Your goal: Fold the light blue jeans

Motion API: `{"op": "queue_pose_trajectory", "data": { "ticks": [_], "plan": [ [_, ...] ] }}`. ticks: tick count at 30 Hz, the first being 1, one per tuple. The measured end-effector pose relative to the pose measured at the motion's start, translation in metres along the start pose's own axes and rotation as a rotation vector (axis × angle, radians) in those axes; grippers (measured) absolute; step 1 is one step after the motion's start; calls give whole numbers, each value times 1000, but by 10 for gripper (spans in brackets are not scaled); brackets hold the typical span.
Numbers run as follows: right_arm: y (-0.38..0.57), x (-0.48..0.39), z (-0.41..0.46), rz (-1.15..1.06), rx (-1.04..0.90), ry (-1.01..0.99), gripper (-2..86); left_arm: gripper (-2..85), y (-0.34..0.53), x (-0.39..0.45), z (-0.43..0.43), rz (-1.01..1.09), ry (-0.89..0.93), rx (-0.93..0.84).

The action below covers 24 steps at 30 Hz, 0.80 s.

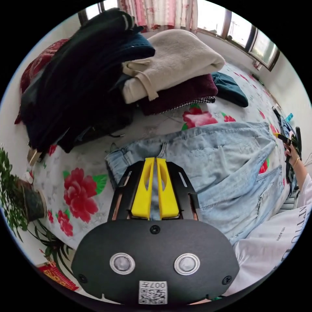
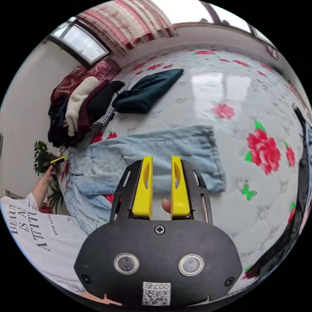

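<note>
Here, in the left gripper view, the left gripper (image 1: 155,162) has its yellow jaws nearly pressed together over the waistband end of the single pair of light blue denim jeans (image 1: 224,162), spread on the flower-printed bedcover (image 1: 81,191) beside one heap of folded clothes (image 1: 130,74) — whether cloth is pinched, I cannot tell. In the right gripper view, the right gripper (image 2: 161,169) hangs with jaws spread above the hem end, holding nothing — so a lift led by one end alone would likely drag the two legs askew.
</note>
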State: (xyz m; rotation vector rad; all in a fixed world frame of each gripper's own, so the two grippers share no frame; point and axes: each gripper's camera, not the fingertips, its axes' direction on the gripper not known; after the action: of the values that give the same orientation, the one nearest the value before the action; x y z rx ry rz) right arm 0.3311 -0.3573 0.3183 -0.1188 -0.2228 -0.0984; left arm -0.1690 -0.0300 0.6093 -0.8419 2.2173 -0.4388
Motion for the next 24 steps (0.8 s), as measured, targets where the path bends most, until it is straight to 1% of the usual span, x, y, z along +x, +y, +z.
{"op": "queue_pose_trajectory", "data": {
  "ticks": [3, 5, 6, 9, 10, 11, 12, 15, 17, 18, 19, 21, 24],
  "plan": [
    [-28, -28, 35, -95, -65, 4, 50, 50, -28, 12, 27, 83, -21, -77],
    [-39, -44, 56, -161, -117, 15, 52, 53, -38, 18, 42, 131, -60, -133],
    [-44, -54, 68, -203, -143, 24, 51, 49, -41, 22, 51, 159, -110, -164],
    [-51, -67, 98, -270, -237, 36, 44, 11, -46, 28, 57, 229, -137, -182],
    [-52, -69, 99, -279, -203, 94, 39, 4, -48, 26, 56, 227, -133, -186],
    [-51, -70, 99, -287, -188, 131, 32, -1, -51, 22, 54, 218, -122, -190],
    [-53, -69, 102, -294, -211, 181, 16, -4, -52, 18, 50, 209, -110, -179],
    [-62, -63, 94, -288, -227, 94, 6, -8, -56, 4, 24, 156, -52, -106],
    [-65, -62, 78, -294, -155, 45, 6, -9, -58, -7, 5, 124, 7, -65],
    [-65, -66, 66, -341, -100, 5, 7, -9, -58, -14, -8, 107, 25, -32],
    [-66, -72, 62, -388, -85, -5, 10, -9, -58, -17, -13, 99, 33, -16],
    [-68, -82, 69, -454, -137, -15, 22, -9, -58, -32, -27, 64, 92, 13],
    [-70, -88, 104, -491, -305, -4, 31, -9, -59, -53, -31, -8, 180, 26]
  ]
}}
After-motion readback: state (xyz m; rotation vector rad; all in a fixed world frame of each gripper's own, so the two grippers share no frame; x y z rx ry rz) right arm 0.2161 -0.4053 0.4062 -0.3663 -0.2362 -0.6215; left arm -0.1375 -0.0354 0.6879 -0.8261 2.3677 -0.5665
